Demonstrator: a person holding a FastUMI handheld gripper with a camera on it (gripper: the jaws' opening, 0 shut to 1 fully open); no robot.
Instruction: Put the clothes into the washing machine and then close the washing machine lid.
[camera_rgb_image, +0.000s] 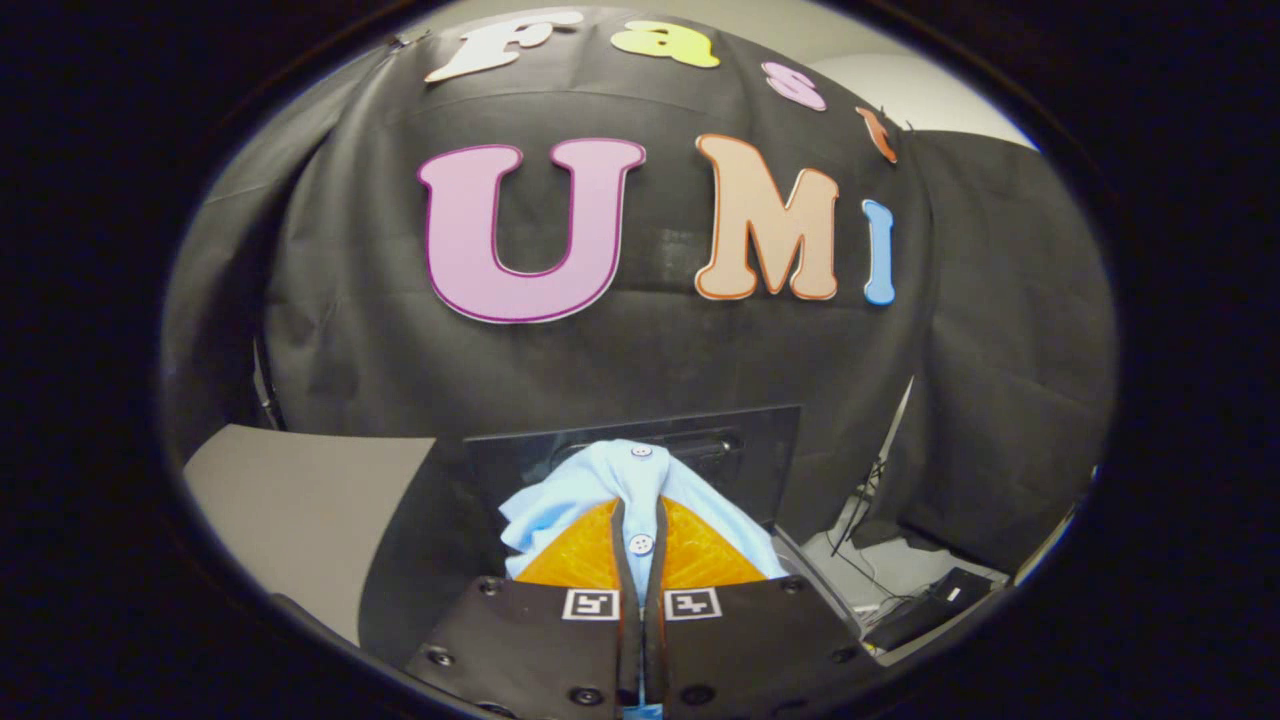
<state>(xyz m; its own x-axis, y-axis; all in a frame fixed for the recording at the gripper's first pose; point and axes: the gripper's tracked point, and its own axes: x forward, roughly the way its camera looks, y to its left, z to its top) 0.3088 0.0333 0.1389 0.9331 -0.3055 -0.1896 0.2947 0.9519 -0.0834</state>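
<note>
Gripper (640, 545): the two fingers stand nearly together, clenched on a strip of a light blue shirt (600, 485). The buttoned front band of the shirt runs straight up the narrow gap between the fingers, with one button (641, 544) caught in the gap and a second button (641, 452) just ahead of the tips, at 12 o'clock. The hold is on the stiffer, doubled band, which in my judgement gives a firmer bite than loose cloth would.

Shirt: the rest of the cloth bunches over and beyond the fingertips, spilling to 10 o'clock and 2 o'clock. It appears lifted clear of any surface, carried by the gripper alone.

Beyond the shirt, at 12 o'clock, stands a dark upright panel (760, 450) with a recessed handle. It is probably the raised lid of the washing machine, though the drum opening cannot be made out.

Surroundings: a pale tabletop (300, 500) lies at 9 o'clock; cables and a dark box (930, 605) rest on the floor at 4 o'clock.

Assessment: the shirt is in transit and not yet in the machine. The lid remains to be closed. Risk: trailing cloth may snag the rim on lowering.
</note>
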